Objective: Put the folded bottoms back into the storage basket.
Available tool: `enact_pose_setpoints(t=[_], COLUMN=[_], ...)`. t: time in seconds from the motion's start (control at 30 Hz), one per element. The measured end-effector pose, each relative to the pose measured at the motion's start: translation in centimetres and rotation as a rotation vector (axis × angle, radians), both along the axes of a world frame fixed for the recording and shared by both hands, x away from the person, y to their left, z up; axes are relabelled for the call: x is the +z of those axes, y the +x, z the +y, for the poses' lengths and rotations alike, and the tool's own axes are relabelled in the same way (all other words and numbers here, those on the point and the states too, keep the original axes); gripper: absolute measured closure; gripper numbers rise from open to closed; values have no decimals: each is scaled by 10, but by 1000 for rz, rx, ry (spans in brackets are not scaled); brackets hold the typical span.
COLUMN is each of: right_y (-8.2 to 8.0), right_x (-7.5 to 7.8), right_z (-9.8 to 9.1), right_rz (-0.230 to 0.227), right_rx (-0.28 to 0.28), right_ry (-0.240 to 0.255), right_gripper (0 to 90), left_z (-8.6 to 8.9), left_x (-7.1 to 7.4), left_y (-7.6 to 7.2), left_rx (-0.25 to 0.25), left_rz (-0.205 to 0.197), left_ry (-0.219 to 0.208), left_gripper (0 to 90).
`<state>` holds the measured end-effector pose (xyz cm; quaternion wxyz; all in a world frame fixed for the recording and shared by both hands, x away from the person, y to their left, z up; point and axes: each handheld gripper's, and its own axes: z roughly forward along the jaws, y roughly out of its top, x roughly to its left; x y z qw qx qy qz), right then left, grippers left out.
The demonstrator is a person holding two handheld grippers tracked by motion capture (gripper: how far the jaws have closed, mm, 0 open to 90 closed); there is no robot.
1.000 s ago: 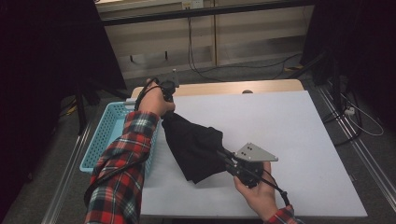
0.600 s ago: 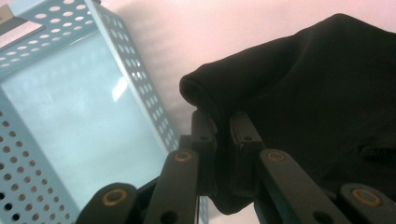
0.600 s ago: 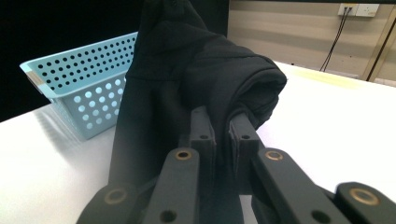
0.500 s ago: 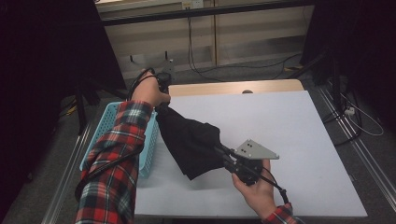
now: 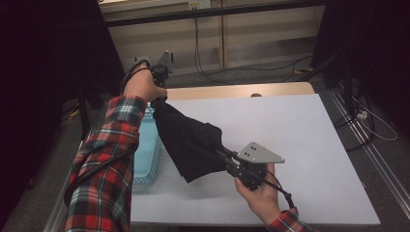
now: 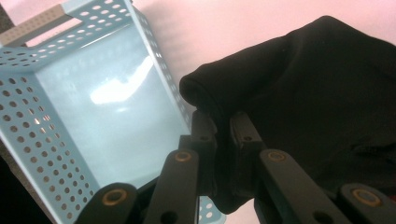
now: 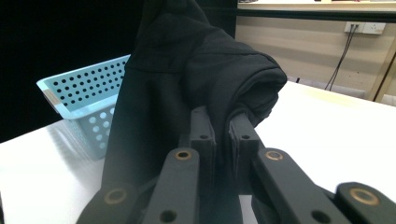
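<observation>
A folded black cloth (image 5: 189, 142) hangs stretched between my two grippers above the white table (image 5: 309, 130). My left gripper (image 5: 161, 99) is raised at the table's far left corner, shut on the cloth's upper end (image 6: 299, 93). Lower down near the front, my right gripper (image 5: 223, 153) is shut on the cloth's other end (image 7: 205, 70). In both gripper views the black jaws stand close together with cloth pinched between them. The cloth's lower fold droops toward the table.
A light blue perforated basket (image 5: 145, 154) sits at the table's left edge, under the left arm; it looks empty inside (image 6: 112, 112). A bare wooden strip (image 5: 241, 91) runs along the table's far edge. Cables lie on the floor behind.
The left hand has risen and drawn back toward the far left, lifting its end of the cloth. The right hand has stayed where it was.
</observation>
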<state>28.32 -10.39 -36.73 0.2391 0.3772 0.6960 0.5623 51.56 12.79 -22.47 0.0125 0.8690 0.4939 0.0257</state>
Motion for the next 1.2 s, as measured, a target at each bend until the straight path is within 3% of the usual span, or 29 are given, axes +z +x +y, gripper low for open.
enact_pose_setpoints(t=[0.57,1.2], right_y=[4,10], right_x=[23,32], right_z=[26,52], right_rz=[-42,-59], right_rx=[57,92], right_ry=[32,41], right_gripper=[837,836], left_z=[24,48], left_x=[41,61], left_y=[-6,-8], left_rx=[31,55], left_rz=[-65,-111], left_ry=[2,-5], left_gripper=[827,828])
